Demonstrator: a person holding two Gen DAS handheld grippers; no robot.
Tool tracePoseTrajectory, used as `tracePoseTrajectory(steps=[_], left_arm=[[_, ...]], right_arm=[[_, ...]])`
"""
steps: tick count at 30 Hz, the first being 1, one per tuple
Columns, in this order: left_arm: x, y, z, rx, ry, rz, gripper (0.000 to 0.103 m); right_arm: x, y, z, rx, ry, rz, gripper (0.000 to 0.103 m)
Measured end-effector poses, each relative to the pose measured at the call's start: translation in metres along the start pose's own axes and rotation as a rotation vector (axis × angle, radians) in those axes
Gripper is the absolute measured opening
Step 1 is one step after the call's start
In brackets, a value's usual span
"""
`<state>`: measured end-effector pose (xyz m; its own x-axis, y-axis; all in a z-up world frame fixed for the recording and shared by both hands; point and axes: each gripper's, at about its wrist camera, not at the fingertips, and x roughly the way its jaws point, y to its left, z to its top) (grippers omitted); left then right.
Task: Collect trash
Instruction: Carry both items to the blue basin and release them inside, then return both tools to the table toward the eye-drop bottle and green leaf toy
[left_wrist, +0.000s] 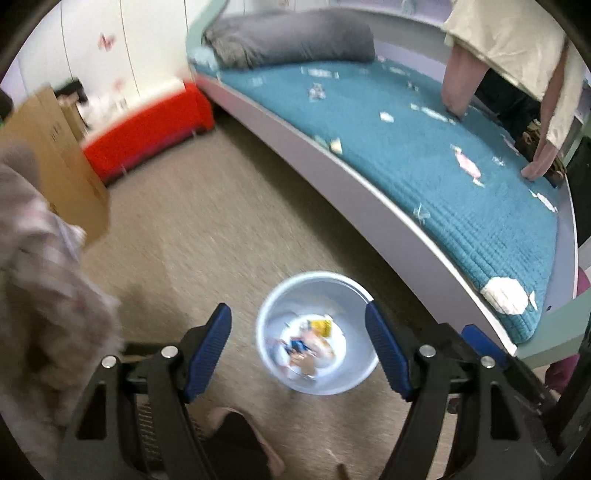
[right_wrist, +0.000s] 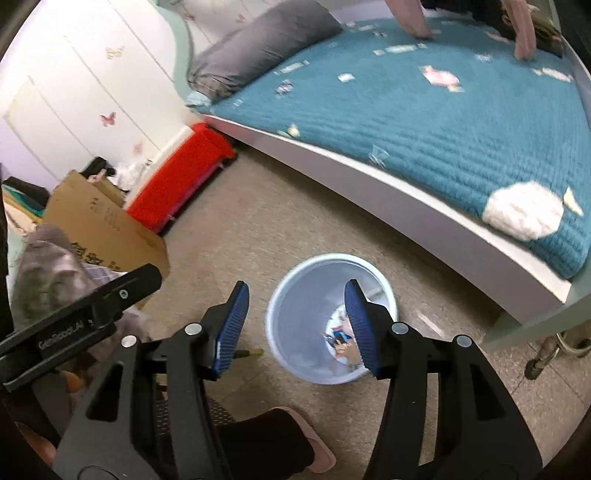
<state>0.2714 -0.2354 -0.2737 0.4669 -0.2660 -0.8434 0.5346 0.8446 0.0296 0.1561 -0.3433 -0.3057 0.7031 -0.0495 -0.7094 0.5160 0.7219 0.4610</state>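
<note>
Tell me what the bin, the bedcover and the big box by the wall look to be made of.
Bin: likely plastic, pale blue, smooth, slightly translucent wall.
Bedcover: teal quilted fabric, stitched in ribbed rows, matte.
Box: brown cardboard, matte, with printed characters and folded flaps.

Both tongs (left_wrist: 298, 350) (right_wrist: 295, 328) have black arms, silver rivets and ribbed blue pads (right_wrist: 231, 332).

White lettering on the black body of the left tool (right_wrist: 66, 328) reads roughly "GenRobot.AI", though it is blurred. The cardboard box (right_wrist: 107, 225) carries dark printed characters, too cut off to read.
</note>
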Motion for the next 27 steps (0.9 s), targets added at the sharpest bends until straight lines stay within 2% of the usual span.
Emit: tracePoseTrajectory(steps=[4, 9, 12, 15, 21, 24, 26, 27], left_arm=[[-0.069, 0.015, 0.006, 0.011, -0.075, 0.078, 0.073], [-0.156, 0.04, 0.002, -0.006, -0.216, 0.099, 0.076], [-0.205, 0.064, -0.006, -0.03, -0.297, 0.132, 0.081], [-0.24, 0.099, -0.018, -0.052, -0.339, 0.205, 0.081], [-0.287, 0.181, -0.051, -0.115, -0.341, 0.339, 0.081], [-0.304, 0.221, -0.064, -0.105, -0.32, 0.477, 0.081], [-0.314, 0.244, -0.072, -0.125, -0.309, 0.507, 0.082], [-0.321, 0.262, -0.078, -0.16, -0.306, 0.495, 0.081]], right_arm=[[-0.037, 0.039, 0.007, -0.062, -0.043, 0.1, 0.054], [-0.084, 0.097, 0.01, -0.164, -0.104, 0.204, 0.063], [-0.098, 0.127, 0.006, -0.214, -0.104, 0.263, 0.063], [-0.108, 0.164, -0.001, -0.275, -0.091, 0.322, 0.063], [-0.116, 0.234, -0.011, -0.402, -0.062, 0.394, 0.066], [-0.116, 0.271, -0.019, -0.464, -0.027, 0.435, 0.067], [-0.115, 0.295, -0.024, -0.501, -0.016, 0.453, 0.067], [-0.113, 0.307, -0.027, -0.523, -0.011, 0.458, 0.068]])
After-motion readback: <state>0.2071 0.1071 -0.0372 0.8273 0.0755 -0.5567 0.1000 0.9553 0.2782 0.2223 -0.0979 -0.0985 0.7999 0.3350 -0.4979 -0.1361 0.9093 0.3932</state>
